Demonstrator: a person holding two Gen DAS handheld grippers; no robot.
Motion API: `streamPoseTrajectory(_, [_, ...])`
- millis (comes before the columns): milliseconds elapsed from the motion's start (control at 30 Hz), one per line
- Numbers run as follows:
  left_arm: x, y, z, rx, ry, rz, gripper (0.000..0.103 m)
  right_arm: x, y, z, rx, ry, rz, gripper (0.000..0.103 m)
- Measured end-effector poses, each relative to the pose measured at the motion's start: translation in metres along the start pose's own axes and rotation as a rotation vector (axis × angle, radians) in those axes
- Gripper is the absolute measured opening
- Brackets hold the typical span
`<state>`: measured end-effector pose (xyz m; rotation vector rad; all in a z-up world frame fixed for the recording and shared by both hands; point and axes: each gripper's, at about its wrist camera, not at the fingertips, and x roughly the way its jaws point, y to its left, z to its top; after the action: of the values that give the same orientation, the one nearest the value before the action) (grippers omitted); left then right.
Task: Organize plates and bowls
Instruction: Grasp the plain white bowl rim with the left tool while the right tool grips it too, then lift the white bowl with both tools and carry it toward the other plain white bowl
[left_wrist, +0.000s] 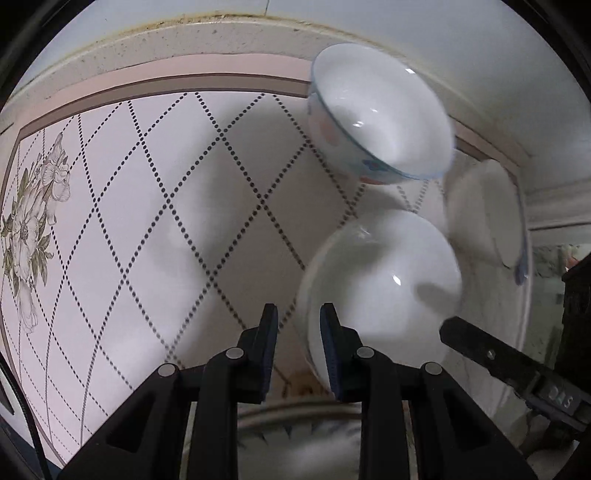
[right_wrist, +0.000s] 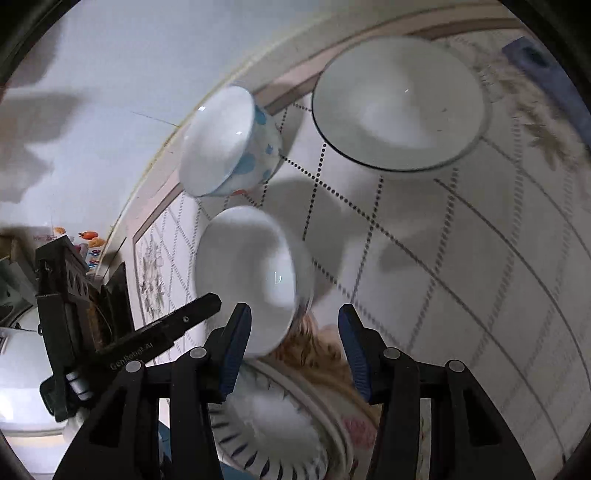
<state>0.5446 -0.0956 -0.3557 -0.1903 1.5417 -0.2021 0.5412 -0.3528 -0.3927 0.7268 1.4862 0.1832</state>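
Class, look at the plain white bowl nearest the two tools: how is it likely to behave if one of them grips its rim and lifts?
The plain white bowl looks glazed and glossy, so it is probably stiff but slippery. Being ceramic-looking, it likely chips if dropped. A rim hold may let it tilt.

Left wrist view: the camera sits just behind the left gripper (left_wrist: 298, 317) and looks steeply down along its fingers onto a tiled countertop (left_wrist: 155, 192), close above it, the wall (left_wrist: 498, 55) curving along the top edge. Right wrist view: mounted likewise behind the right gripper (right_wrist: 294, 317), it faces down at the same counter, tilted toward the wall at upper left. Both views share the plain white bowl (left_wrist: 384, 280) nearest the fingers, the dotted bowl (left_wrist: 380, 110) beyond it, and the blue-patterned plate (left_wrist: 299, 435) at the bottom edge. Each camera also catches the other gripper at its side.
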Motion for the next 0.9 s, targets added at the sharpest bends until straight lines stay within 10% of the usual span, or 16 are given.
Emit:
streamPoseTrajectory(100, [0.000, -0.003, -0.002, 0.001, -0.034, 0.004, 0.011, 0.019, -0.001, 0.012, -0.025, 0.021, 0.009, 0.014])
streamPoseTrajectory(900, [-0.072, -0.093, -0.068, 0.147, -0.145, 0.001, 0.011, -0.079, -0.023, -0.018, -0.153, -0.043, -0.008, 0.013])
